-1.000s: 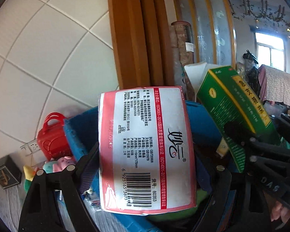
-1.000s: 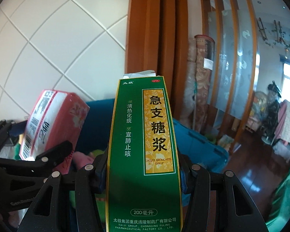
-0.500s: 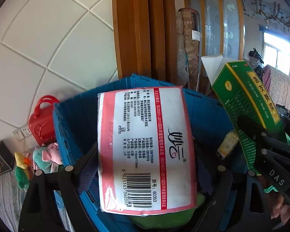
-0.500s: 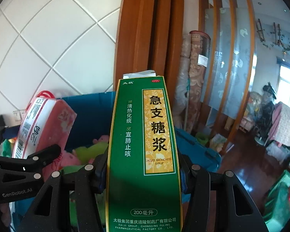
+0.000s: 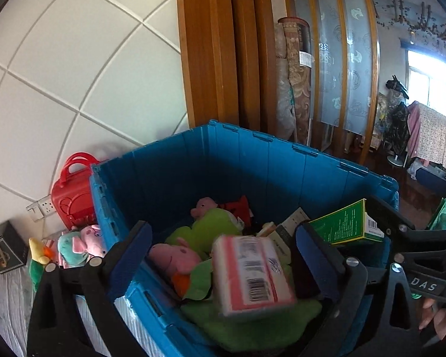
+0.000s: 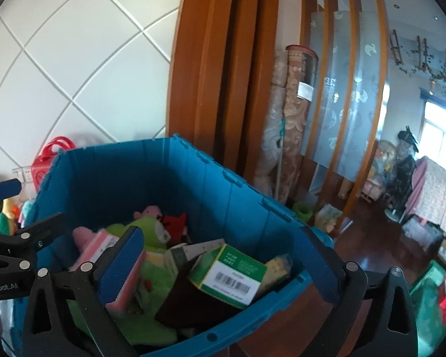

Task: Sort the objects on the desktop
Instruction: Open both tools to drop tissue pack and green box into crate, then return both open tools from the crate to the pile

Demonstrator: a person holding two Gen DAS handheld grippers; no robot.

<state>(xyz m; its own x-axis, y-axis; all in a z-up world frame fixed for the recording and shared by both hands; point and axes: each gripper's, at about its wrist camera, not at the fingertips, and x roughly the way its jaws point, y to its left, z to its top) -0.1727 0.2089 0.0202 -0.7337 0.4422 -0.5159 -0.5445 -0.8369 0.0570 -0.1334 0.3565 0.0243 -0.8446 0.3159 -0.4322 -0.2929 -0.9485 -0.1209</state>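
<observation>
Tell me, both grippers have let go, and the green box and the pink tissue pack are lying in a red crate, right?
Not red: the crate is blue, as the right wrist view shows. The green box and pink tissue pack lie inside it, out of both opening grippers.

left wrist: close, tilted down into blue bin [image 5: 252, 160] | right wrist: same bin [image 6: 133, 172], from right

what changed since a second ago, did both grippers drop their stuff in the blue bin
Yes. The left gripper, jaws opening, let go of the pink-and-white tissue pack, which dropped onto the green plush in the blue plastic crate. The right gripper, jaws opening, released the green medicine box, now tilted among the items inside. The crate, the red toy case and the plush toys outside stayed put.
</observation>
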